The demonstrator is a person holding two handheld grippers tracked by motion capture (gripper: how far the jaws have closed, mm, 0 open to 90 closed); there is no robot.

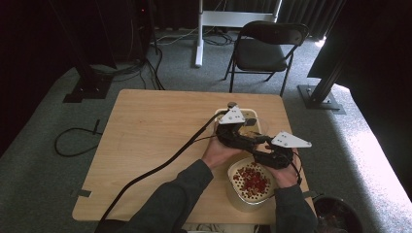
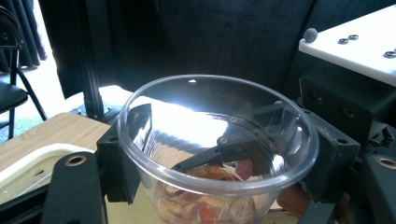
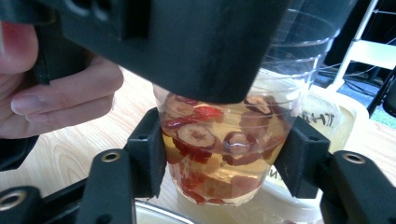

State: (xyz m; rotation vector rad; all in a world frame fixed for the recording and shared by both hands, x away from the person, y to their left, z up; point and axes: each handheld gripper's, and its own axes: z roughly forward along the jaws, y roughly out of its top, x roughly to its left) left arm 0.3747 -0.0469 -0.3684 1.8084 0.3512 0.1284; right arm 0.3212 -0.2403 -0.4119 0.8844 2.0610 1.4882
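In the high view, a light wooden square table [image 1: 145, 141] stands on grey carpet, and a black folding chair [image 1: 265, 46] stands behind it. Two forearms in dark grey sleeves come in from the bottom. The left gripper [image 1: 243, 130] and the right gripper [image 1: 257, 145] meet close together at the right part of the table, each with a grey three-cornered plate on top. Just in front of them, near the table's edge, stands a round pale bowl of small red pieces [image 1: 250, 187]. Behind the grippers lies a cream rectangular tray [image 1: 252, 114]. A thick black cable [image 1: 160, 167] runs from the left gripper across the table to the lower edge.

In the left gripper view, the clear plastic cup [image 2: 217, 144] sits between the two black jaws, which press on its wall just under the rim from both sides. Some liquid with reddish slices is at its bottom. The cream tray shows at the lower left.

In the right gripper view, the right gripper's [image 3: 224, 161] jaws clamp the lower part of the same cup, where red fruit slices float in yellowish liquid. The left gripper's black body covers the cup's upper part, and the left hand [image 3: 51, 93] is beside it. The cup is raised slightly above the tray.
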